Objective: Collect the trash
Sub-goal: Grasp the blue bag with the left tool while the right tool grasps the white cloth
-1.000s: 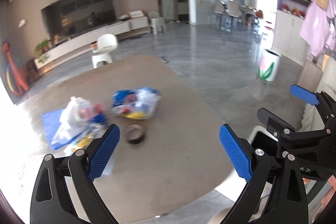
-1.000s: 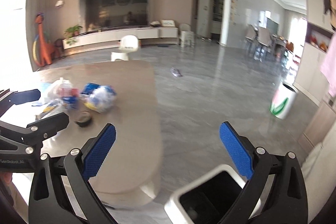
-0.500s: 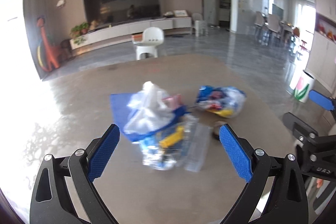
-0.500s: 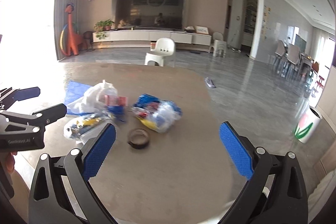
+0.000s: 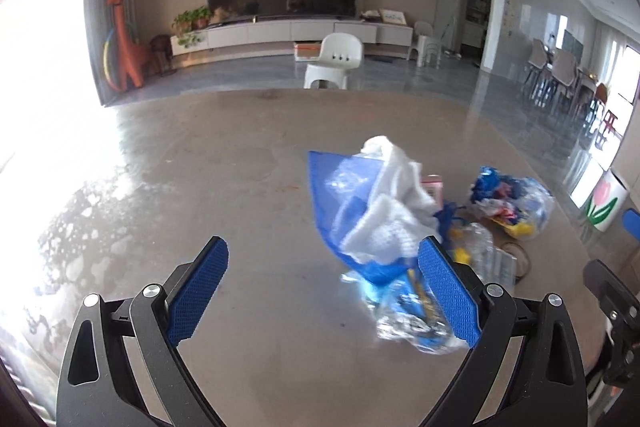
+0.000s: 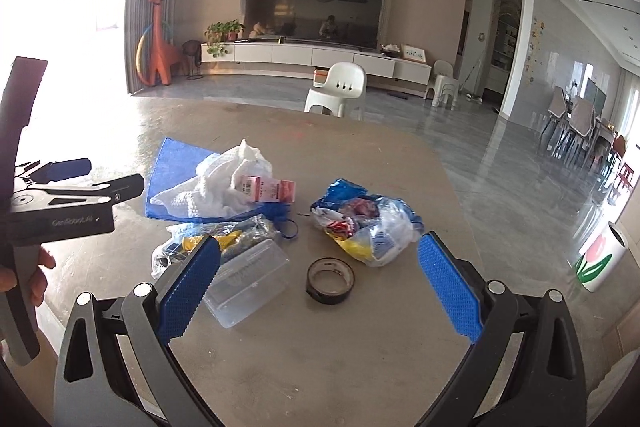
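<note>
— Where does the trash sit?

— In the middle of the table point(image 6: 360, 367); a white cloth point(image 6: 216, 183) lies on a blue bag point(image 6: 172, 167) at centre left of the right wrist view, a pink box point(image 6: 268, 189) touching it; just below, a clear plastic container point(image 6: 250, 277) beside a crumpled wrapper bundle point(image 6: 216, 237); a roll of black tape point(image 6: 330, 281) sits at centre, and a stuffed clear bag point(image 6: 366, 227) just above it.

— And the claws?

— Both released; the right gripper point(image 6: 316, 289) hangs with its jaws spread wide, framing the tape and holding nothing; the left gripper point(image 5: 324, 293) — jaws equally wide — hovers over bare tabletop, its right pad in front of the cloth pile.

— Anything else?

— A white bin with a tulip print point(image 6: 598, 261) stands on the floor at the right edge.
</note>
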`<state>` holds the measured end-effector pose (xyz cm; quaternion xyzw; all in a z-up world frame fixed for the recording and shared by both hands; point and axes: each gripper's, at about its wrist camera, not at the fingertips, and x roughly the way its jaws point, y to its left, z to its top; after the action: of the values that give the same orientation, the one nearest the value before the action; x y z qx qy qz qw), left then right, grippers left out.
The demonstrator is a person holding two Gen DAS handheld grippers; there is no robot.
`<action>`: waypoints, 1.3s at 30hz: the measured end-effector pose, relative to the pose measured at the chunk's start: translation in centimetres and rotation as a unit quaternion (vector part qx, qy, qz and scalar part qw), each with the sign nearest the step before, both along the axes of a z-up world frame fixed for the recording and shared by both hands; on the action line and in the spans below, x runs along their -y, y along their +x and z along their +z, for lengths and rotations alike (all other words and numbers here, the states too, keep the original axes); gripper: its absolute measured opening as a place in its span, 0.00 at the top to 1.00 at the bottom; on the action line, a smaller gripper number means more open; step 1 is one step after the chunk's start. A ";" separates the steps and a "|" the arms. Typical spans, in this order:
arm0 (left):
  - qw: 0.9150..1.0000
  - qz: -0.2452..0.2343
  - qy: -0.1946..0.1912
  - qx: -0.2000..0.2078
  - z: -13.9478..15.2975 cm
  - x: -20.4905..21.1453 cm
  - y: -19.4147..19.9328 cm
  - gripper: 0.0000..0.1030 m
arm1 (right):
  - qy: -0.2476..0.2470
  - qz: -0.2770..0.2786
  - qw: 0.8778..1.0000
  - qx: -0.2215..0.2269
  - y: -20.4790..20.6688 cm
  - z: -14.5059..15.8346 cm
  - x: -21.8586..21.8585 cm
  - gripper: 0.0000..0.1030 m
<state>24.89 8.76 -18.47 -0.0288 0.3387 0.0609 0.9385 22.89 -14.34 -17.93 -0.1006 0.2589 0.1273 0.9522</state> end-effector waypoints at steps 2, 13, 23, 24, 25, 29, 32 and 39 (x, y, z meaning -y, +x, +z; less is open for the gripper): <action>1.000 0.005 -0.003 0.000 -0.1 -0.8 1.0 0.08 | -0.002 0.005 1.000 0.001 0.2 -0.3 -0.6 0.04; 1.000 -0.013 0.012 -0.014 -2.4 -1.9 5.5 0.29 | -0.008 0.019 1.000 -0.018 2.2 -2.2 -3.7 0.04; 0.995 -0.096 -0.040 -0.009 -1.9 -1.7 5.4 1.00 | 0.006 0.046 0.999 -0.018 3.3 -1.9 -5.8 0.04; 0.994 -0.101 -0.038 -0.006 -1.5 -1.5 5.1 1.00 | 0.009 0.050 0.999 -0.017 3.6 -1.7 -6.2 0.04; 0.994 -0.105 -0.038 -0.003 -1.2 -1.3 5.0 1.00 | 0.010 0.050 0.999 -0.016 3.7 -1.7 -6.4 0.04; 0.992 -0.117 -0.047 -0.004 -0.9 -1.5 5.0 1.00 | 0.017 0.048 0.999 -0.017 4.5 -1.2 -7.2 0.04; 0.992 -0.114 -0.052 0.008 0.2 -2.0 4.2 1.00 | 0.036 0.052 0.998 -0.020 4.8 -0.8 -7.3 0.04; 0.992 -0.117 -0.033 0.019 1.4 -1.8 3.2 1.00 | 0.073 0.076 0.991 -0.088 7.8 -1.8 -9.4 0.24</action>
<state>28.11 10.55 -17.07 -0.0208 0.3232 -0.0613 0.9441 30.71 -4.97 -19.70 -0.0391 0.3230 0.2259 0.9182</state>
